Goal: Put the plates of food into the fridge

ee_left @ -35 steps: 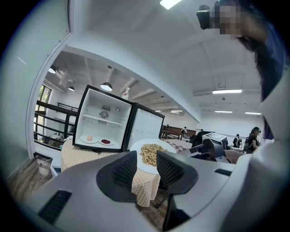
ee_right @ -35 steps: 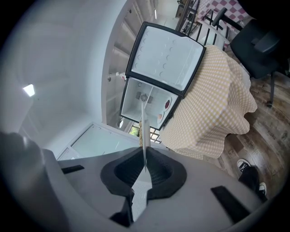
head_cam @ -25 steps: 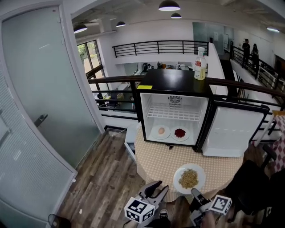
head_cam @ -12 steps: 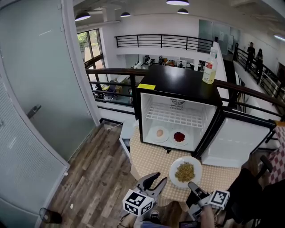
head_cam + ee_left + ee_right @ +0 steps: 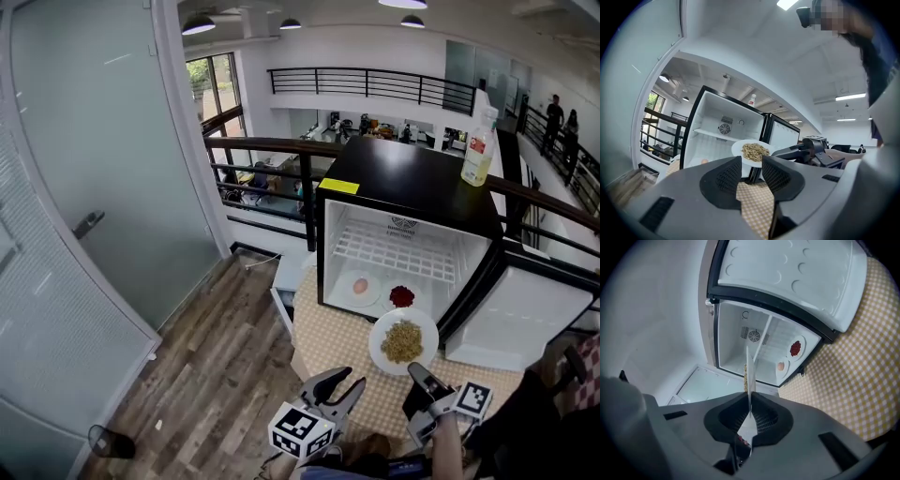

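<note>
Moved nearer fridge [image 5: 403,183] w/ two plates [image 5: 360,288] inside, grain plate [image 5: 403,340] is riding rim-clamped in R gripper [image 5: 418,375]; L gripper's [image 5: 344,382] jaws are gaping, empty.

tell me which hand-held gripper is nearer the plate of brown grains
Right. The right hand-held gripper is shut on the plate of brown grains at its near rim. The left hand-held gripper hangs open to the plate's left, not touching it.

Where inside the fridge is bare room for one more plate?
The wire shelf is bare from wall to wall. Below it is crowded: the egg plate and the red-food plate lie side by side.
</note>
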Tool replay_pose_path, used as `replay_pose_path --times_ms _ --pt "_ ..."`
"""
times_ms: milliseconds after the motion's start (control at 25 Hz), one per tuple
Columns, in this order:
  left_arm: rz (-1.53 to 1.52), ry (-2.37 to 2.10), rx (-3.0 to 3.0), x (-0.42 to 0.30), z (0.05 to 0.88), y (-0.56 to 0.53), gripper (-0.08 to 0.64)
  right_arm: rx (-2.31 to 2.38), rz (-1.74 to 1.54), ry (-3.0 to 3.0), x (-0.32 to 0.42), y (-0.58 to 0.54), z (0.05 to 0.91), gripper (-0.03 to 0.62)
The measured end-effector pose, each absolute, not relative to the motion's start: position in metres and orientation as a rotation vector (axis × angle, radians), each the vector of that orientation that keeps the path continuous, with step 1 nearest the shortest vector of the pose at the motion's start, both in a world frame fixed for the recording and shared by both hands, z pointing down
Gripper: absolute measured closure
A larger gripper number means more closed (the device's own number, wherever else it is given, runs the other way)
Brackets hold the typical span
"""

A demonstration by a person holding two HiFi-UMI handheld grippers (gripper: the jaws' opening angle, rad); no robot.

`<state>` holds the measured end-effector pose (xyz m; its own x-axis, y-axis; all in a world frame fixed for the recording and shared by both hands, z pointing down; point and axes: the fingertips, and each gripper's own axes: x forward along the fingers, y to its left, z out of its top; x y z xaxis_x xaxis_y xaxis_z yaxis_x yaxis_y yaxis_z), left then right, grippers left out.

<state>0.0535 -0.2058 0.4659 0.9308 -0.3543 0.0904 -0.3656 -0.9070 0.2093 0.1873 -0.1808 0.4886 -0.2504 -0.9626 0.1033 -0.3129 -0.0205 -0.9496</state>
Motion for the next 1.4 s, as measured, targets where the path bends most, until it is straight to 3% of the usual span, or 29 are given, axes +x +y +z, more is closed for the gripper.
replay_pose_path --times_ms 1400 --pt "0.090 -0.874 2.761 0.064 0.459 -0.252 0.417 -1.301 -1.372 1.532 0.233 -0.420 0.474 0.566"
